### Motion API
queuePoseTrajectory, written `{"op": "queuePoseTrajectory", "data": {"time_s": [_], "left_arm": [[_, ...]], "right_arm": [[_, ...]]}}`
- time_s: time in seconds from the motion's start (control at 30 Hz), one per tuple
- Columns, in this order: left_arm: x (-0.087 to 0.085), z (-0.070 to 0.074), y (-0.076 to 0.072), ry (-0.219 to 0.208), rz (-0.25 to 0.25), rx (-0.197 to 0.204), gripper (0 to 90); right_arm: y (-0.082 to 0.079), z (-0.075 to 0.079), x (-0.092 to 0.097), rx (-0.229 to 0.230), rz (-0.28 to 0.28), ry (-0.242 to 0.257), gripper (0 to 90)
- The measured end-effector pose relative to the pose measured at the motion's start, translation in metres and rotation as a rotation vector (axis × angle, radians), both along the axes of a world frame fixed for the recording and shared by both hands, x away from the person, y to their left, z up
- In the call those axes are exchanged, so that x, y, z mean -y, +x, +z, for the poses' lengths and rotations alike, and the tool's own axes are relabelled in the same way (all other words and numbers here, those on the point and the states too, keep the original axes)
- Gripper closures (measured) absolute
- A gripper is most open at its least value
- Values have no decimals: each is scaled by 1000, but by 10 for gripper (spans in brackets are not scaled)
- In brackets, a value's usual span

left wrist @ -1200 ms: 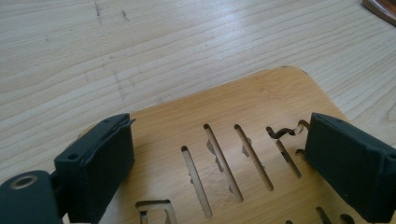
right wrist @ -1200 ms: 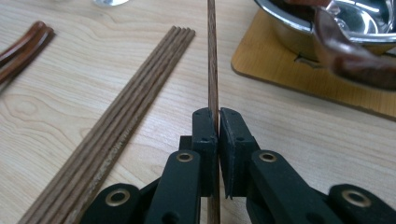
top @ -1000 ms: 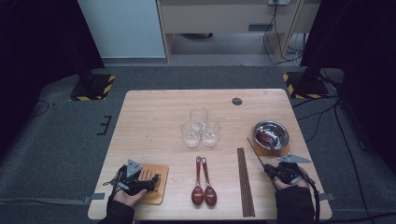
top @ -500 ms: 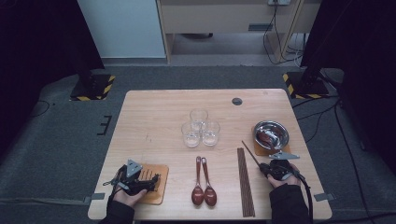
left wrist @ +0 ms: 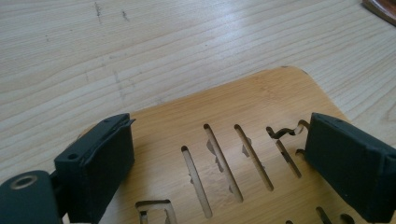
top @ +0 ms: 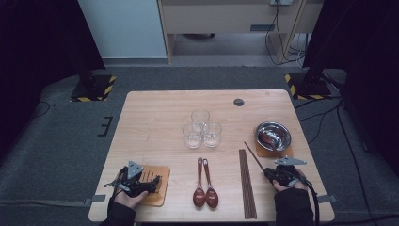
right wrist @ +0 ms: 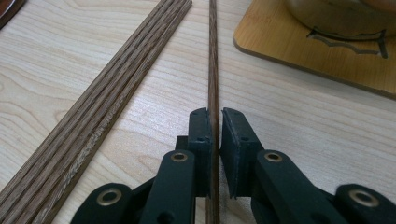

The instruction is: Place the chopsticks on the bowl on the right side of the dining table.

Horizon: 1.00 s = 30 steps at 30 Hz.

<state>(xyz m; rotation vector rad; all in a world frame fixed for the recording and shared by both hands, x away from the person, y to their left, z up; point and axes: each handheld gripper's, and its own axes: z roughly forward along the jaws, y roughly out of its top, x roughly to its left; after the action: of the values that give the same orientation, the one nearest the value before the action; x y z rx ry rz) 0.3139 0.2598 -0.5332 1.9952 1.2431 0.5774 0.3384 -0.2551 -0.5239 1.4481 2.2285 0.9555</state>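
One thin stick in the right claw point(right wrist: 215, 140)

At the bottom of the right gripper view, the claw's black jaws have just been opening, with a thin dark wooden chopstick point(right wrist: 213, 70) between them. Brown ridged chopsticks point(right wrist: 107, 98) lie to its left on the pale wood counter point(right wrist: 289, 121). The left claw point(left wrist: 219, 163) is spread wide over a slotted bamboo mat point(left wrist: 243, 107). No writing shows.

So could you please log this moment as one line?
right tool: shut on chopstick | left tool: open over mat | bowl: on second mat
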Motion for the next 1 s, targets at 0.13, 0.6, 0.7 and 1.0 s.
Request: {"op": "queuePoseTrajectory", "data": {"time_s": [0.13,0.6,0.7,1.0], "left_arm": [[0,0,0,0,0,0,72],[0,0,0,0,0,0,72],[0,0,0,0,0,0,73],[0,0,0,0,0,0,72]], "right_arm": [[-1,0,-4,5,-8,-20,848],[-1,11,5,27,-14,53,853],[-2,14,7,33,-16,70,853],[-6,28,9,74,-9,118,853]]}}
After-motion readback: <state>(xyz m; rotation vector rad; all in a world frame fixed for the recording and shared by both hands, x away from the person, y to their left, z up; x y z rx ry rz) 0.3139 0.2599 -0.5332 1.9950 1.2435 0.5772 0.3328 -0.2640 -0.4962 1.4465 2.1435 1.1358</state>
